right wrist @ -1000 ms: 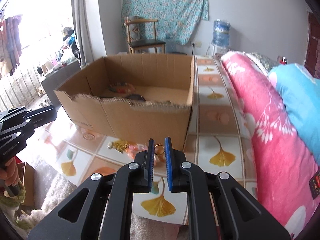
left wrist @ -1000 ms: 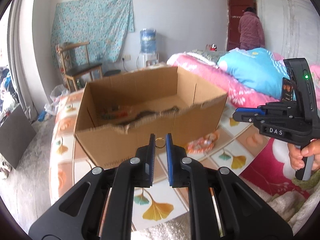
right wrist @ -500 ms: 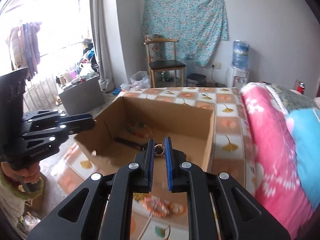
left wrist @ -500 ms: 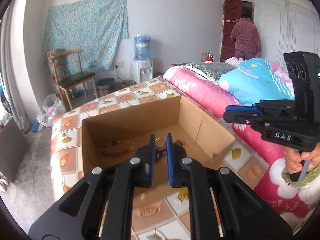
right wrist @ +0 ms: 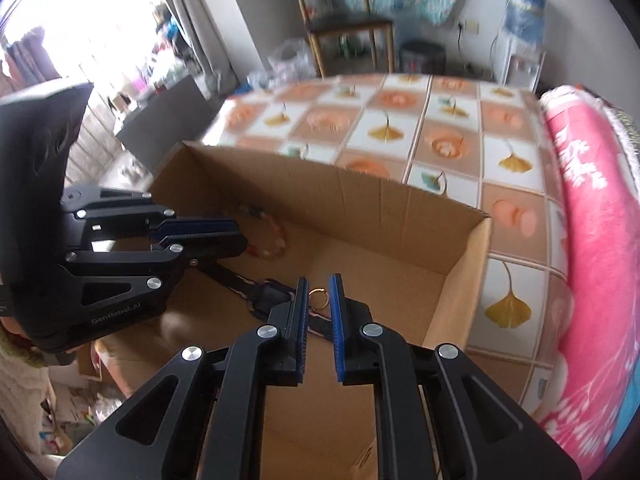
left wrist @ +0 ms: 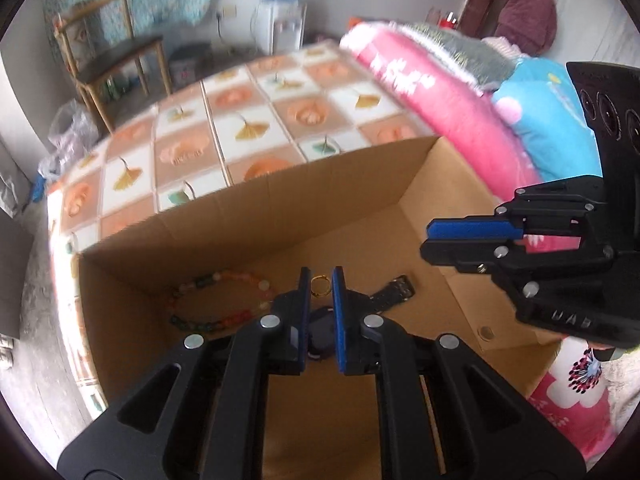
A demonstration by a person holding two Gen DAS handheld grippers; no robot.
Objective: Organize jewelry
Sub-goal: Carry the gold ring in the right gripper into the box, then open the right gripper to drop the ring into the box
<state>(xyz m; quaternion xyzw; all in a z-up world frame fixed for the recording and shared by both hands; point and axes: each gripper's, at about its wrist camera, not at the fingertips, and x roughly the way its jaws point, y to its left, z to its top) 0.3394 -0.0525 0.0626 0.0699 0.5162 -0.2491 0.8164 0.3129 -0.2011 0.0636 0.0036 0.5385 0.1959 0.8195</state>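
Both grippers hang over the open cardboard box [left wrist: 248, 216], pointing steeply down into it. Left gripper [left wrist: 320, 286]: jaws nearly together, pinching a small gold ring [left wrist: 320, 285] betw. the blue pads, ring upright at the tips. Right gripper [right wrist: 319, 296]: same narrow set, pinching a 2nd gold ring [right wrist: 319, 297] at its tips. In the left wrist view the right gripper shows from the side at the right edge, over the box's right wall; in the right wrist view the left gripper shows at the left edge, over the box's left part. On the box floor: a bead bracelet [left wrist: 218, 300] w/ pink, green and orange beads near the left wall, and a dark watch [left wrist: 394, 290] lying flat near the middle, its face mostly hidden behind the left gripper's fingers. A small round gold-ish spot sits on the box's near right flap; can't tell what it is. Box rests on a bed cover [left wrist: 240, 120] w/ a checked ginkgo-leaf print. Pink quilt [left wrist: 452, 100] and blue pillow [left wrist: 548, 120] lie right of the box. Further back: wooden chair [left wrist: 112, 52], water dispenser [left wrist: 280, 12], a person in a purple jacket [left wrist: 524, 12] by the door. Frames are motion-blurred.
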